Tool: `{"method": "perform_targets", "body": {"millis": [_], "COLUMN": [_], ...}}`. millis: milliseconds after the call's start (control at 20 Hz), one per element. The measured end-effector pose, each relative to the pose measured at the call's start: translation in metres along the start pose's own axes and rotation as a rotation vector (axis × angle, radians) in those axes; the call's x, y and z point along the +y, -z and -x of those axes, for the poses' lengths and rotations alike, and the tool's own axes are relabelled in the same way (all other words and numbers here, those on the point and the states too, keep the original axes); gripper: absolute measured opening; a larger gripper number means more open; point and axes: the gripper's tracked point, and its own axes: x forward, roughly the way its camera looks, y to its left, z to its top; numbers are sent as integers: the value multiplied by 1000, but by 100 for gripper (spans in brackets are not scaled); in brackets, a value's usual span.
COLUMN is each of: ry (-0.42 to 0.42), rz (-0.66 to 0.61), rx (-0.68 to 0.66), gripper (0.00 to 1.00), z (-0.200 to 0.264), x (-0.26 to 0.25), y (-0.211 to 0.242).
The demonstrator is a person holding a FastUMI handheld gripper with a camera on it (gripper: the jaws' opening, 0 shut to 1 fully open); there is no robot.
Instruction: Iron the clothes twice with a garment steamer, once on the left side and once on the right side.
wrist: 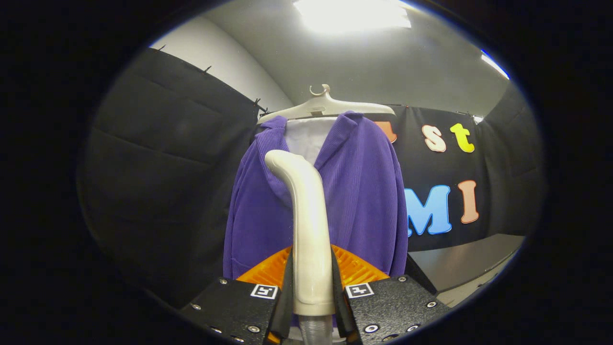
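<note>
Gripper (311, 287) upright, fingers pointing to 12 o'clock. Both fingers (287, 287) clamped on the steamer (309, 230) handle, one at 9 o'clock of it, the other at 3 o'clock. Pads pressed flat against its sides. Black finger blocks splayed toward 8 and 4 o'clock.
</note>
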Motion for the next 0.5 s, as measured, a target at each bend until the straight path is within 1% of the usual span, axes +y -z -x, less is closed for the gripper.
{"method": "perform_targets", "body": {"millis": [200, 350, 500], "ry": [-13, -13, -21], "rz": [12, 27, 37], "rx": [32, 8, 30], "gripper": [37, 37, 37], "z": [16, 28, 36], "x": [3, 5, 9], "y": [34, 39, 56]}}
